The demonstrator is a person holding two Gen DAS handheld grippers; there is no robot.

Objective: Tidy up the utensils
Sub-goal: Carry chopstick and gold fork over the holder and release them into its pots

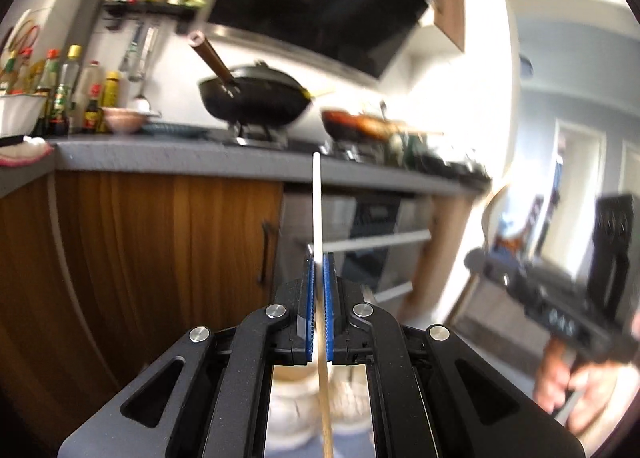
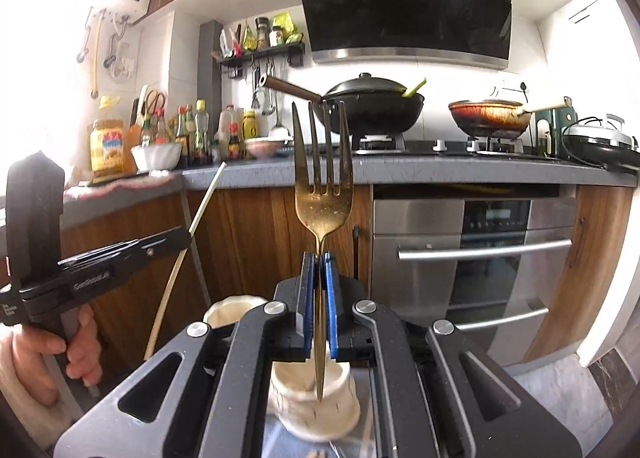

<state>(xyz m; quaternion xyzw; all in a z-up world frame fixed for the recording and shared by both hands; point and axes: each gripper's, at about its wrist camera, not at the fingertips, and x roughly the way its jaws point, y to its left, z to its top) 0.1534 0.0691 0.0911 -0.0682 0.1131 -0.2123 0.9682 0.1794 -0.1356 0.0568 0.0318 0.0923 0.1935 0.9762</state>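
My left gripper [image 1: 319, 258] is shut on a chopstick [image 1: 317, 201] with a white upper end and a wooden lower end, held upright. It also shows in the right wrist view [image 2: 188, 236] at the left, with the chopstick [image 2: 208, 193] slanting through it. My right gripper [image 2: 319, 256] is shut on a gold fork [image 2: 323, 193], tines up, its handle tip hanging over a white ceramic cup [image 2: 312, 406] below. A second white cup [image 2: 228, 312] stands to the left behind it. Pale cups [image 1: 294, 406] show blurred under the left gripper.
A grey counter [image 2: 400, 169] runs across with a black wok [image 2: 372, 105], a red pan [image 2: 486, 117], sauce bottles [image 2: 200, 129] and bowls [image 2: 156, 155]. Wooden cabinets and a steel oven [image 2: 472, 254] stand below. The right gripper [image 1: 580, 290] shows at the left view's right edge.
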